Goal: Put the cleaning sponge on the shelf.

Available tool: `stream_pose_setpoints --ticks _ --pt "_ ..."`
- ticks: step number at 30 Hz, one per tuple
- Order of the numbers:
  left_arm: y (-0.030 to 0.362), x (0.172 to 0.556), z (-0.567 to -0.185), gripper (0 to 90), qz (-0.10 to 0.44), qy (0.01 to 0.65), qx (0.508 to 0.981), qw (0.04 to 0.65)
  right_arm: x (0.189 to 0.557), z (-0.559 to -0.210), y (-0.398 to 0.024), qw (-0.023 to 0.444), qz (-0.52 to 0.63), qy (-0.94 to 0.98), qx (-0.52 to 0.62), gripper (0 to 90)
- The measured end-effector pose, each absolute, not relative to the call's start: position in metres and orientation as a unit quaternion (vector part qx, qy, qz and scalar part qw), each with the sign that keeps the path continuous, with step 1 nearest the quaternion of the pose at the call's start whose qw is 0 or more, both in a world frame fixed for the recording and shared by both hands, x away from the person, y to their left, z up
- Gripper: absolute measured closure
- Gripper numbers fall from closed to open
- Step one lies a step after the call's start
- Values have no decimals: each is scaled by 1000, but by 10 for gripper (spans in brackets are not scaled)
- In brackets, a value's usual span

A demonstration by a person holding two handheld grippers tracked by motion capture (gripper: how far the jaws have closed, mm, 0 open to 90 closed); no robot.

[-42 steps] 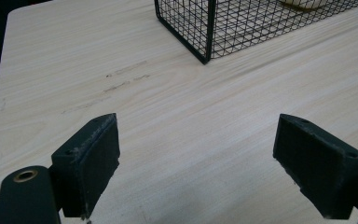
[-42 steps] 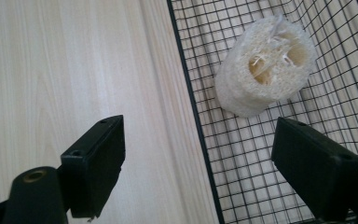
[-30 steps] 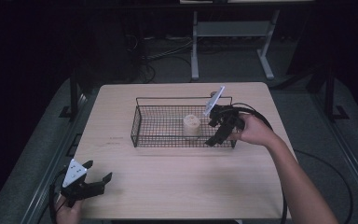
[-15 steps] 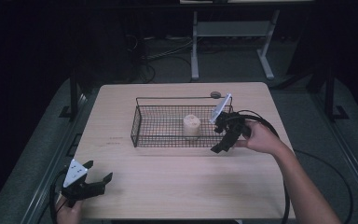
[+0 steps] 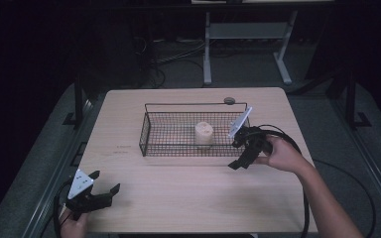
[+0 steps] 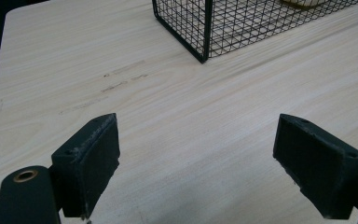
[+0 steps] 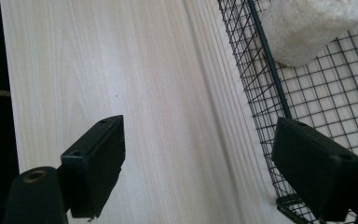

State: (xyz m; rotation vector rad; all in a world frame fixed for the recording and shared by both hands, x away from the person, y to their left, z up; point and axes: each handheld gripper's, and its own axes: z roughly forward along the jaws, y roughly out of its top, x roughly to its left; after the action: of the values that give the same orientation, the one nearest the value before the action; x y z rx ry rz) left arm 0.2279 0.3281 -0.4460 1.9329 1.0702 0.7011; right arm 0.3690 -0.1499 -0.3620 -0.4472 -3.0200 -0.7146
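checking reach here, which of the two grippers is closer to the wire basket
The right gripper, open beside the wire basket at its right end. The left gripper sits far off at the table's near left corner.

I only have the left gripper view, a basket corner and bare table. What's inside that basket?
Observer: One pale cylinder, standing upright near the middle of the wire basket.
Operator: Where's the right hand-held gripper?
Observer: The right hand-held gripper is at the basket's right end, near its front corner, jaws open with nothing between them.
Operator: Anything else on the table?
Observer: A small dark round thing lies just behind the basket's back rim; I cannot tell what it is.
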Motion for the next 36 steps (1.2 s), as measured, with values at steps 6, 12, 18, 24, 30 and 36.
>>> stream_pose_setpoints --ticks 6,12,18,24,30,36 --pt "328 228 -446 137 277 424 764 400 361 -367 -156 3 -233 -962 -143 169" --pt "327 228 -446 137 277 422 765 399 352 -370 -162 2 -234 -962 -144 169" --pt "327 228 -446 137 277 421 766 399 343 -372 -169 -3 -241 -960 -142 170" --pt "327 227 -446 137 277 422 766 398 334 -378 -177 -2 -242 -959 -148 169" --pt "326 227 -446 137 277 421 767 397 328 -386 -185 1 -244 -957 -156 169" --pt "327 227 -446 137 278 423 765 398 322 -391 -190 2 -245 -956 -158 170"
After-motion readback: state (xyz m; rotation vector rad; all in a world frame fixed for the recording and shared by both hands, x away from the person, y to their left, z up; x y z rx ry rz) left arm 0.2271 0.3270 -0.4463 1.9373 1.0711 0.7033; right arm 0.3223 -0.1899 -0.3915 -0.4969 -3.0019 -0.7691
